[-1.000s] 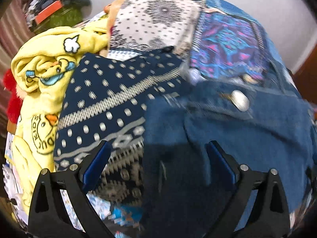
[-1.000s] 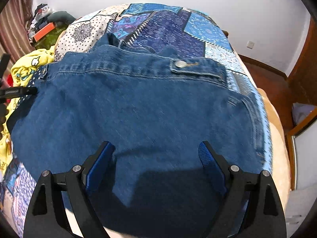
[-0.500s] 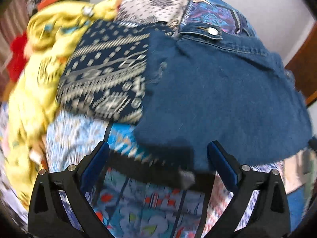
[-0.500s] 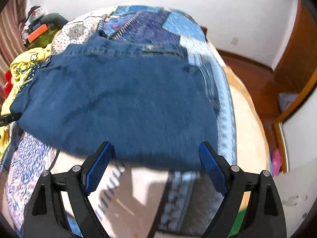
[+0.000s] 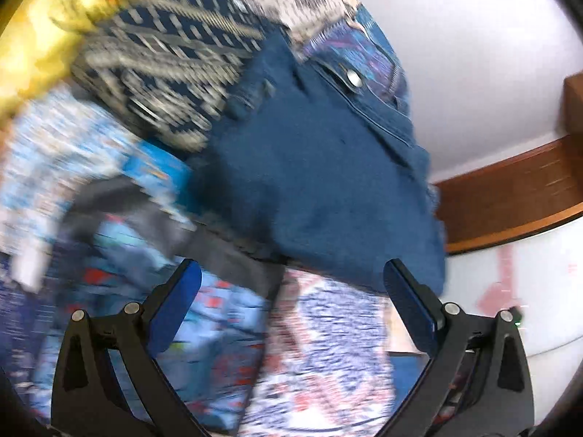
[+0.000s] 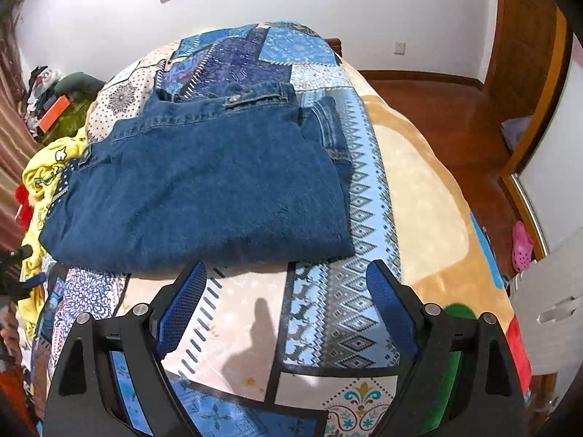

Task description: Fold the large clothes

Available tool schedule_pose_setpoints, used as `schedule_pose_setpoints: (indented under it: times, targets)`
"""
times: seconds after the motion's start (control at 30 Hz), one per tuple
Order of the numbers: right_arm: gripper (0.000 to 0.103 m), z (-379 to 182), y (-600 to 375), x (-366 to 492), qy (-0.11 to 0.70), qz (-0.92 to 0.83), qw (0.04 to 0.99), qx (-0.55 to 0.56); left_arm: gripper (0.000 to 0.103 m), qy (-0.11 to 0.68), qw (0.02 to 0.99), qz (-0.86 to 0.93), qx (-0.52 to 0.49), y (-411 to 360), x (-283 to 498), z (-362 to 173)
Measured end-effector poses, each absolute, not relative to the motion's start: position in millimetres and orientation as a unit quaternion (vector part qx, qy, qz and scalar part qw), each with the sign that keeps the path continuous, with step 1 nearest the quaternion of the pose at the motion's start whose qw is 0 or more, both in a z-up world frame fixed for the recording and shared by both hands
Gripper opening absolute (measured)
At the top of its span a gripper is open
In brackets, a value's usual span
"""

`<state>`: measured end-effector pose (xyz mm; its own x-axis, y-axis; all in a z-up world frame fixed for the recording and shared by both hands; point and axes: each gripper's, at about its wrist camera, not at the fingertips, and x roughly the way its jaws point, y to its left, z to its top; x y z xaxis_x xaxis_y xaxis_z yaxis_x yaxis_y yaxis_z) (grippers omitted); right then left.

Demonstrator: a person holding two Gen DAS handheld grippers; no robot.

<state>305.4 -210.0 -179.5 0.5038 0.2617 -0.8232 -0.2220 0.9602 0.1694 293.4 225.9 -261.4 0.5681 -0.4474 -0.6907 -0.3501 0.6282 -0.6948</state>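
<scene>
A blue denim garment (image 6: 204, 189) lies folded flat on a patchwork bedspread (image 6: 328, 309), its waistband and metal button at the far edge. My right gripper (image 6: 286, 273) hovers open just short of the denim's near folded edge, nothing between its blue pads. In the blurred left wrist view the same denim (image 5: 328, 182) fills the upper middle, tilted, with its button (image 5: 354, 78) near the top. My left gripper (image 5: 291, 273) is open and empty at the denim's lower edge, over the bedspread (image 5: 328, 346).
A yellow printed garment (image 6: 43, 174) and a dark patterned cloth (image 5: 164, 73) lie piled left of the denim. More clothes are heaped at the far left (image 6: 47, 102). The bed drops off to a wooden floor (image 6: 455, 116) on the right.
Both grippers have pulled back toward me off the denim, so its near edge and the bedspread now show. The left view has rolled and tilted; both stay open and empty.
</scene>
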Motion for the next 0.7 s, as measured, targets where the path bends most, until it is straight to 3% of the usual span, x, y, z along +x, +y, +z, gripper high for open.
schedule_pose_setpoints:
  times: [0.1, 0.33, 0.47, 0.5, 0.57, 0.7]
  targets:
    - [0.088, -181, -205, 307, 0.476, 0.148, 0.867, 0.018, 0.1, 0.463, 0.754, -0.056, -0.462, 218, 311, -278]
    - [0.088, -202, -190, 307, 0.494, 0.175, 0.851, 0.033, 0.08, 0.446, 0.74, -0.07, -0.499, 221, 352, -299]
    - [0.087, -210, -183, 309, 0.504, 0.175, 0.846, 0.019, 0.078, 0.43, 0.727, -0.063, -0.532, 232, 365, -307]
    - [0.087, -212, -182, 310, 0.506, 0.174, 0.844, 0.017, 0.075, 0.427, 0.726, -0.055, -0.536, 234, 368, -308]
    - [0.088, -212, -181, 310, 0.509, 0.174, 0.843, 0.018, 0.051, 0.435, 0.726, -0.027, -0.532, 236, 370, -308]
    - [0.087, -205, -178, 308, 0.504, 0.174, 0.846, 0.017, 0.04, 0.436, 0.747, 0.01, -0.501, 232, 368, -296]
